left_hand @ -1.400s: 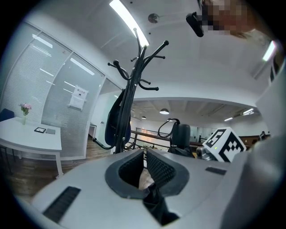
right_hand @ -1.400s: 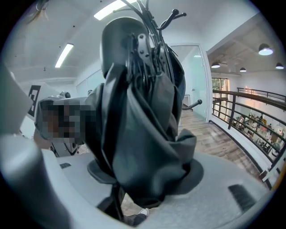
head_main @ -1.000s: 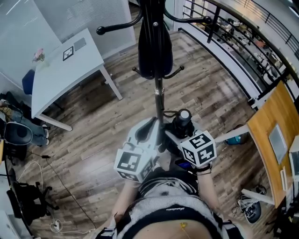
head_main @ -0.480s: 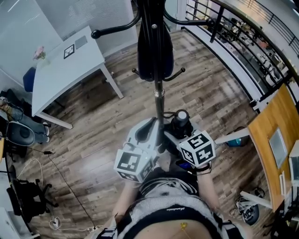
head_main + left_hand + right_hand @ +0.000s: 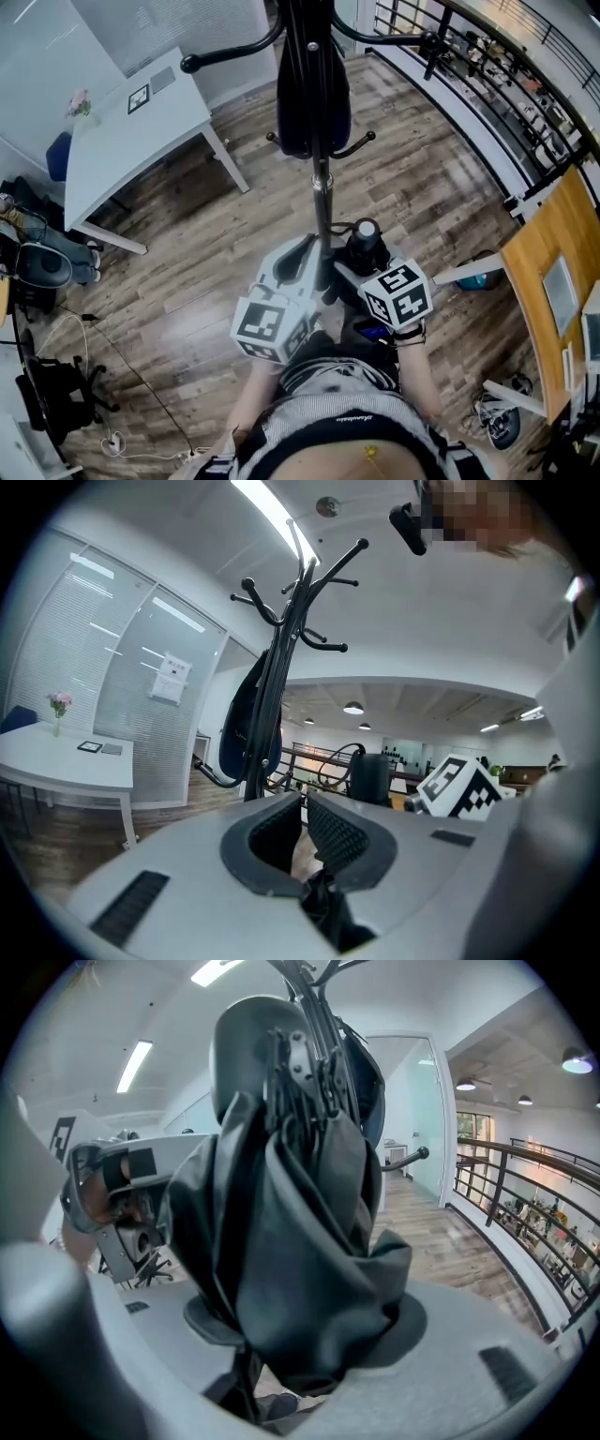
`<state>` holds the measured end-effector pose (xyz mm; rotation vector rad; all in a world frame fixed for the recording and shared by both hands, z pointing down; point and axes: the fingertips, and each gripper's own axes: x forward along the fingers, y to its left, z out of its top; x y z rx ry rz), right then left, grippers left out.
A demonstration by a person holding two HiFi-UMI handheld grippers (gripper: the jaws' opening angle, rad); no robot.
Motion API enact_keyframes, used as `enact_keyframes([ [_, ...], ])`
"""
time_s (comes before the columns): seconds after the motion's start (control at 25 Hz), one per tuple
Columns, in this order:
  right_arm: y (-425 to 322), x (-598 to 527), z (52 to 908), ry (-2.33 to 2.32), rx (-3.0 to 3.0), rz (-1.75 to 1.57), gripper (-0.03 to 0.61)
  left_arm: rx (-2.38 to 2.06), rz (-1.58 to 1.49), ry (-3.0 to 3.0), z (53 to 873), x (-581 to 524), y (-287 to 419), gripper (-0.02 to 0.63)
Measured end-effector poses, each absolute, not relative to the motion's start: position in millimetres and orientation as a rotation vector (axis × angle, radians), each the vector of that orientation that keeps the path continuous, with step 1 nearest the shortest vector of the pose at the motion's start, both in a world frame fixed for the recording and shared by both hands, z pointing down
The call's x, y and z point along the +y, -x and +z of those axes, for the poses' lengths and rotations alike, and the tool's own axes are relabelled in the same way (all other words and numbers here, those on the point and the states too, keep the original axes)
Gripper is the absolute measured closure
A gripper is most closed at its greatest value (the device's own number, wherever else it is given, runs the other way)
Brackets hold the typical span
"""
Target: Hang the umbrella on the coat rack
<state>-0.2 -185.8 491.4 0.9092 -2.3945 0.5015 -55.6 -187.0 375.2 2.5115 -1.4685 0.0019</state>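
The black coat rack [image 5: 322,202] stands right in front of me, its hooks spreading overhead [image 5: 281,667]. A dark bulging bundle [image 5: 314,94] hangs along its pole. Black folded umbrella fabric [image 5: 300,1241] with metal ribs at its top fills the right gripper view. My right gripper [image 5: 305,1321] is shut on it, and in the head view this gripper [image 5: 345,267] sits just right of the pole. My left gripper [image 5: 302,832] has its jaws nearly together, pinching a black strip of fabric at their base. In the head view it [image 5: 305,262] touches the pole's left side.
A white table [image 5: 131,141] stands at the back left. A dark railing [image 5: 487,84] runs along the right, with a wooden cabinet [image 5: 553,253] below it. An office chair [image 5: 56,394] and loose cables lie on the wooden floor at the left.
Both grippers stay together at the pole with the same grip. Only the head view has shifted a little.
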Motion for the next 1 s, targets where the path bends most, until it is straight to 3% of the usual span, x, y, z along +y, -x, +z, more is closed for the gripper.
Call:
enact_keyframes([
  [1.0, -6.4, -192.9, 541.4, -0.857, -2.277, 0.533, 0.316, -1.451, 0.064, -2.484, 390.8, -189.3, 60.1, 0.594],
])
